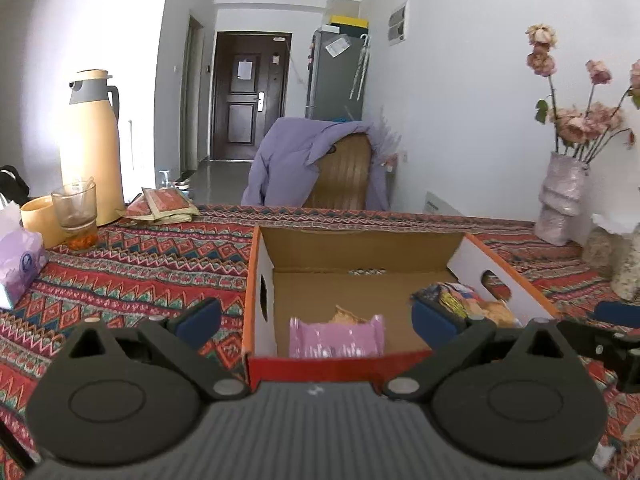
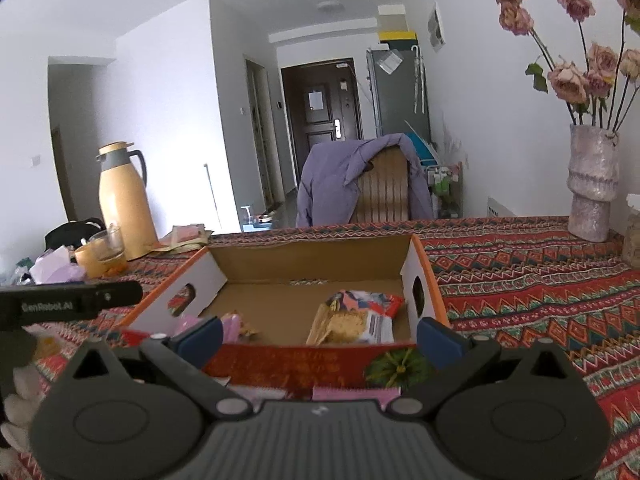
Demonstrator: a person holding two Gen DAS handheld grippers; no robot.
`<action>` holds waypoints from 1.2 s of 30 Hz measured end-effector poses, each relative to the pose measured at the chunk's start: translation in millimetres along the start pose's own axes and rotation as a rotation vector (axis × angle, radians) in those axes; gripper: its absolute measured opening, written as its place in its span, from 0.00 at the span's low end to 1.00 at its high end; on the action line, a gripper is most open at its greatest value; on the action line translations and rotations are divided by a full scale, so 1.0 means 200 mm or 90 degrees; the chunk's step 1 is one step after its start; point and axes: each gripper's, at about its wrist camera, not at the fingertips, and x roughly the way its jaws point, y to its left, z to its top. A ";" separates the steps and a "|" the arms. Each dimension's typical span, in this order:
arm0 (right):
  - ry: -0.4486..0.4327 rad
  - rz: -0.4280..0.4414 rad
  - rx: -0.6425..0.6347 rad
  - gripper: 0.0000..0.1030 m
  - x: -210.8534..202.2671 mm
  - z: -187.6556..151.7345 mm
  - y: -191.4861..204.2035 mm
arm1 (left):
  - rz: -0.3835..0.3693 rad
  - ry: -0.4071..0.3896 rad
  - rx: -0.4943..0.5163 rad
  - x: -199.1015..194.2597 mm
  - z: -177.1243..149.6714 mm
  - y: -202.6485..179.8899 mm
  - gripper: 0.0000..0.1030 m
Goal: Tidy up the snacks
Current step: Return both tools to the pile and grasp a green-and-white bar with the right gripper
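Cardboard box on the tablecloth's near edge holds a pink packet and biscuit packs; my left gripper and right gripper gape, both released and empty.

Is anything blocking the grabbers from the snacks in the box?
Only the box's red front wall stands between the open left gripper and the pink snack pack. The right gripper faces the same wall before the cracker pack. The box top is open.

both wrist cams close, share box
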 end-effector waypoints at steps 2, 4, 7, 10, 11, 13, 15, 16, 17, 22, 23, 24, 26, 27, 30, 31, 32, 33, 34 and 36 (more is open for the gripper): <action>0.001 0.006 -0.002 1.00 -0.05 -0.04 0.01 | -0.008 -0.001 -0.004 -0.06 -0.04 0.02 1.00; 0.002 0.009 -0.003 1.00 -0.10 -0.08 0.03 | -0.017 -0.003 -0.006 -0.12 -0.07 0.03 1.00; 0.007 0.014 0.002 1.00 -0.16 -0.14 0.04 | -0.021 -0.003 -0.012 -0.20 -0.13 0.05 1.00; 0.014 0.013 0.004 1.00 -0.20 -0.20 0.05 | -0.021 -0.004 -0.015 -0.26 -0.18 0.05 1.00; 0.015 0.012 0.003 1.00 -0.22 -0.22 0.05 | -0.021 -0.007 -0.014 -0.28 -0.20 0.06 1.00; 0.019 0.010 0.001 1.00 -0.24 -0.25 0.06 | -0.022 -0.005 -0.009 -0.31 -0.24 0.06 1.00; 0.021 0.009 0.002 1.00 -0.26 -0.28 0.07 | -0.023 -0.002 -0.003 -0.34 -0.28 0.06 1.00; 0.025 0.011 0.004 1.00 -0.27 -0.29 0.07 | -0.022 -0.001 -0.001 -0.35 -0.29 0.06 1.00; 0.027 0.010 0.003 1.00 -0.27 -0.30 0.07 | -0.023 0.002 0.000 -0.36 -0.31 0.06 1.00; 0.044 -0.001 0.017 1.00 -0.31 -0.38 0.07 | -0.024 0.018 0.001 -0.41 -0.41 0.09 1.00; 0.047 -0.003 0.019 1.00 -0.32 -0.40 0.07 | -0.022 0.023 -0.005 -0.42 -0.43 0.11 1.00; 0.051 -0.006 0.017 0.99 -0.33 -0.41 0.07 | -0.022 0.028 -0.015 -0.43 -0.45 0.12 1.00; 0.060 -0.011 0.010 0.90 -0.34 -0.45 0.07 | -0.025 0.030 -0.027 -0.45 -0.47 0.14 1.00; 0.066 -0.013 0.005 0.81 -0.35 -0.46 0.07 | -0.024 0.030 -0.026 -0.45 -0.48 0.14 1.00; 0.088 -0.034 -0.024 0.63 -0.37 -0.50 0.10 | -0.020 0.031 -0.025 -0.46 -0.48 0.15 1.00; 0.094 -0.036 -0.031 0.58 -0.38 -0.50 0.11 | -0.021 0.032 -0.028 -0.46 -0.48 0.15 1.00; 0.101 -0.034 -0.033 0.57 -0.38 -0.51 0.11 | -0.022 0.032 -0.030 -0.46 -0.48 0.15 1.00; 0.106 -0.032 -0.030 0.56 -0.37 -0.51 0.11 | -0.022 0.033 -0.030 -0.46 -0.48 0.15 1.00; 0.111 -0.029 -0.028 0.52 -0.37 -0.52 0.12 | -0.023 0.035 -0.030 -0.45 -0.48 0.15 1.00; 0.124 -0.021 -0.029 0.39 -0.35 -0.53 0.13 | -0.026 0.037 -0.028 -0.45 -0.49 0.14 1.00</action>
